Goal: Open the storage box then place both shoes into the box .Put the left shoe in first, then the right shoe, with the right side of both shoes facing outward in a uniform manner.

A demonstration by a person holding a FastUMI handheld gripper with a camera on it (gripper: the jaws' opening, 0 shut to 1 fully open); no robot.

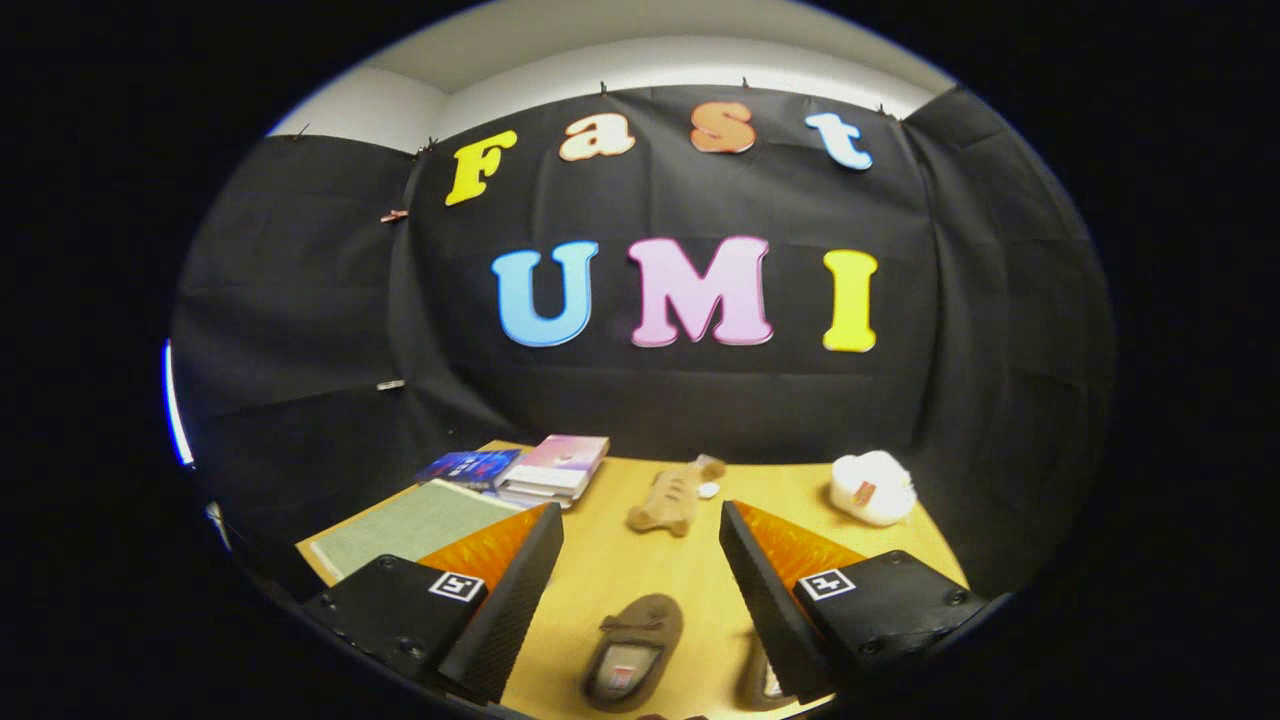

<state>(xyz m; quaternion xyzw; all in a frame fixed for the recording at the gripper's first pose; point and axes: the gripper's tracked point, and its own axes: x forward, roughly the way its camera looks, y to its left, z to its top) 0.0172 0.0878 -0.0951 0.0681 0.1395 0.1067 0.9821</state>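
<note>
My gripper (pixel 640 530) stands open above a yellow wooden table (pixel 620 570), with nothing between its fingers. A brown slipper-like shoe (pixel 632 652) with a grey insole lies on the table between the fingers, close to me, its opening facing up. A second brown shoe (pixel 760 685) lies beside it, mostly hidden behind the right finger (pixel 765 590). I cannot make out a storage box.
Beyond the fingers lie a tan plush toy (pixel 672 497) with a small white object next to it, a white plush toy (pixel 873 487) further right, a stack of books (pixel 553 467) by the back wall, and a green mat (pixel 415 525) behind the left finger.
</note>
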